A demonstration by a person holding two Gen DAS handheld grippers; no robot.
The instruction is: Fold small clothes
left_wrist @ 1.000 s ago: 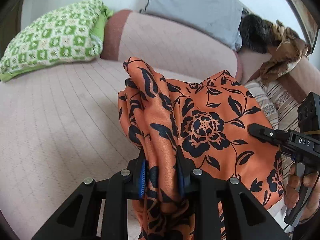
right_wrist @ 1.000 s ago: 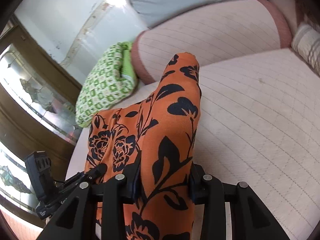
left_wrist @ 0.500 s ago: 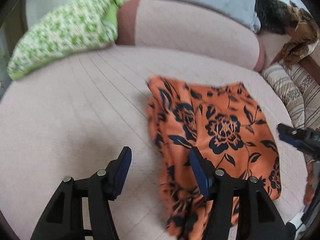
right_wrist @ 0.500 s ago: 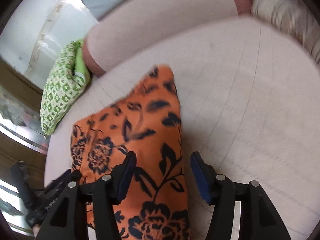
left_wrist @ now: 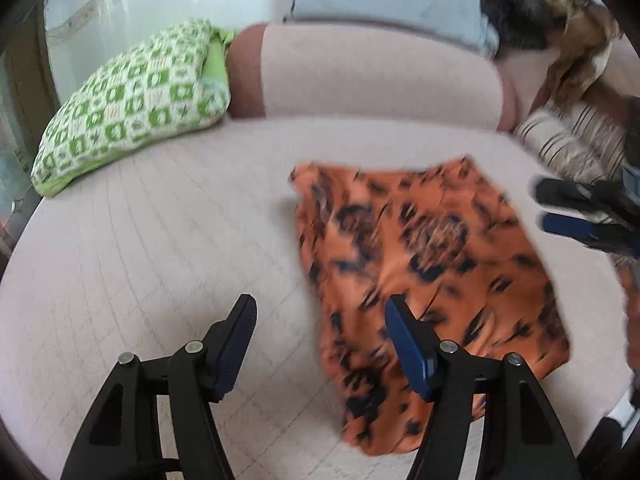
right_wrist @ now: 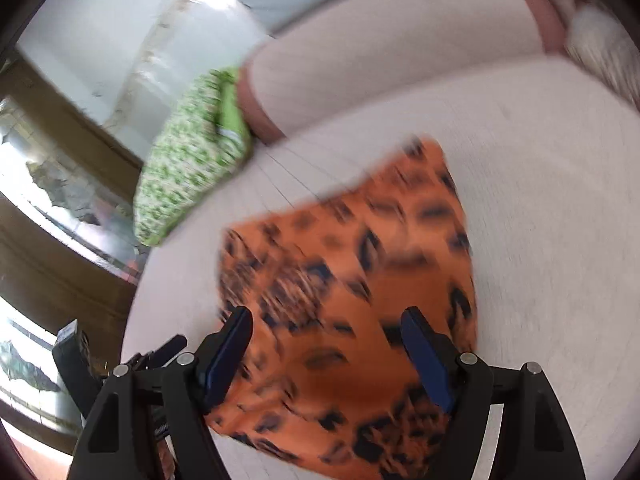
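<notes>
On the pale quilted bed (left_wrist: 140,264) lies the orange flowered cloth (left_wrist: 420,264), flat and folded — no claw holds it. My left claw (left_wrist: 320,320) is opening, its jaws empty over the bed just beside the cloth's edge. My right claw (right_wrist: 326,332) is also opening, above the cloth without pinching it. A green pillow (left_wrist: 132,96) lies behind.

Both views are bright with soft, even daylight; shadows are faint. Glare washes out the pale wall (left_wrist: 168,4) at the upper left of each frame. Motion blur smears the orange floral cloth (left_wrist: 420,264), more heavily in the right wrist view, where the green pillow (right_wrist: 192,168) also streaks. Fisheye distortion bends the edges, and dark vignetting fills every corner.
</notes>
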